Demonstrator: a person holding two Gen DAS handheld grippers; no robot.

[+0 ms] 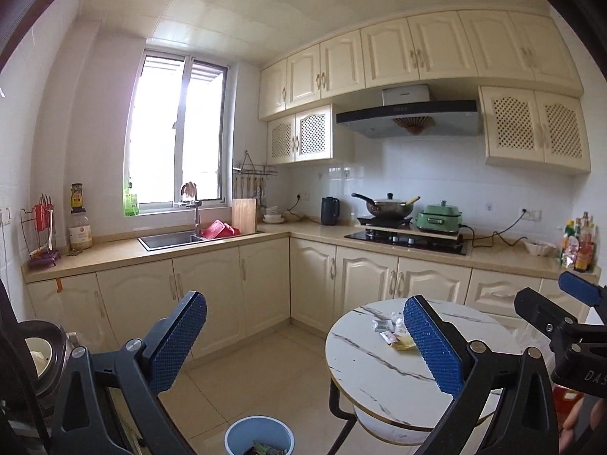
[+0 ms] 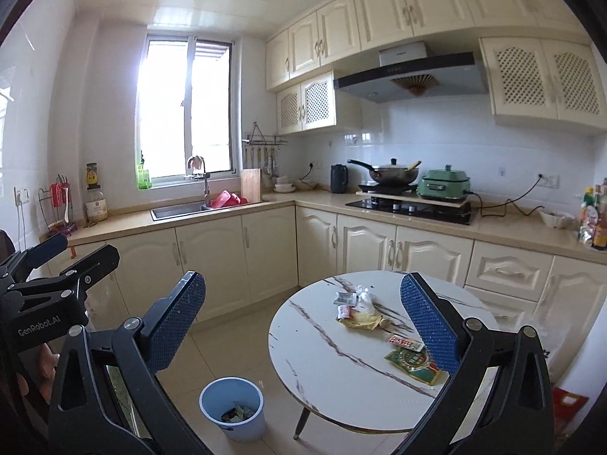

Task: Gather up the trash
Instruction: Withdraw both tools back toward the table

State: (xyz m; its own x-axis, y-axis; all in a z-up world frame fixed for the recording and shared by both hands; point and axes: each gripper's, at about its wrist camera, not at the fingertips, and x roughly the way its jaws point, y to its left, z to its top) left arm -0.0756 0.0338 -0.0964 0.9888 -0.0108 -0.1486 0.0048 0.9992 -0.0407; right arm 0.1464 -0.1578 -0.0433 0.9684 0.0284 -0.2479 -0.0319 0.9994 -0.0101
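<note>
Several wrappers lie on a round white marble table (image 2: 341,379): a yellow wrapper (image 2: 360,319), a small red sachet (image 2: 343,310), a crumpled white wrapper (image 2: 364,297), a red-and-white strip (image 2: 404,342) and a green-and-red packet (image 2: 415,364). A blue bin (image 2: 232,407) stands on the floor left of the table with some scraps inside. In the left wrist view the table (image 1: 379,375), wrappers (image 1: 394,335) and bin (image 1: 260,438) show again. My left gripper (image 1: 307,345) and right gripper (image 2: 305,326) both hang open and empty, well back from the table.
An L-shaped counter (image 2: 265,203) runs behind, with a sink (image 2: 178,210), a hob with a wok (image 2: 390,174), a green cooker (image 2: 444,184) and bottles (image 2: 595,216). A dark appliance (image 1: 38,356) sits at the far left. Tiled floor (image 2: 235,341) lies between cabinets and table.
</note>
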